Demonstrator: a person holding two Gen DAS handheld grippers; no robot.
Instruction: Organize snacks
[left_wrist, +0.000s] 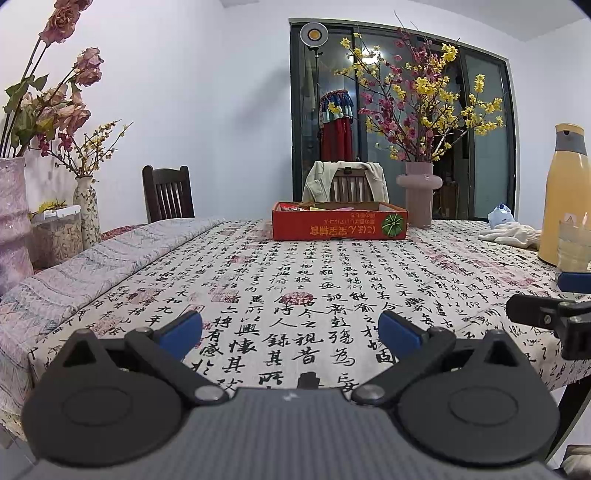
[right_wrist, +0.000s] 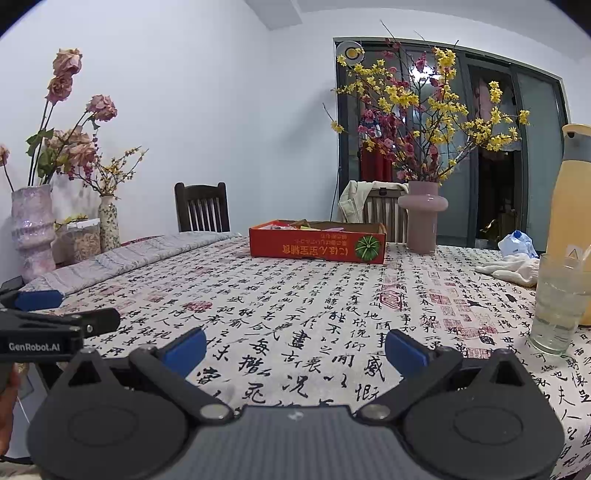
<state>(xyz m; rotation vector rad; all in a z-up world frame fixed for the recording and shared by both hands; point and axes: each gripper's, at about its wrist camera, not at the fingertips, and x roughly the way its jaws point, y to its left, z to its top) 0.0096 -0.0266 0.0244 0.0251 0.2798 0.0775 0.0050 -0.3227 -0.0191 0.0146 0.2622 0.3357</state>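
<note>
A shallow red cardboard box (left_wrist: 340, 225) (right_wrist: 317, 245) stands at the far side of the table, with snack packets showing over its rim. My left gripper (left_wrist: 290, 332) is open above the near table edge, far from the box, nothing between its blue pads. My right gripper (right_wrist: 295, 349) is open too, also near the front edge and empty. The right gripper shows at the right edge of the left wrist view (left_wrist: 561, 306); the left gripper shows at the left edge of the right wrist view (right_wrist: 48, 314).
The table wears a calligraphy-print cloth (left_wrist: 295, 280). A pink vase with flowering branches (right_wrist: 423, 218) stands right of the box. A yellow thermos (right_wrist: 572, 206), a glass (right_wrist: 557, 299), a white cloth (right_wrist: 513, 269) and a blue packet (right_wrist: 517, 242) sit at the right. Chairs stand behind the table; vases are at the left.
</note>
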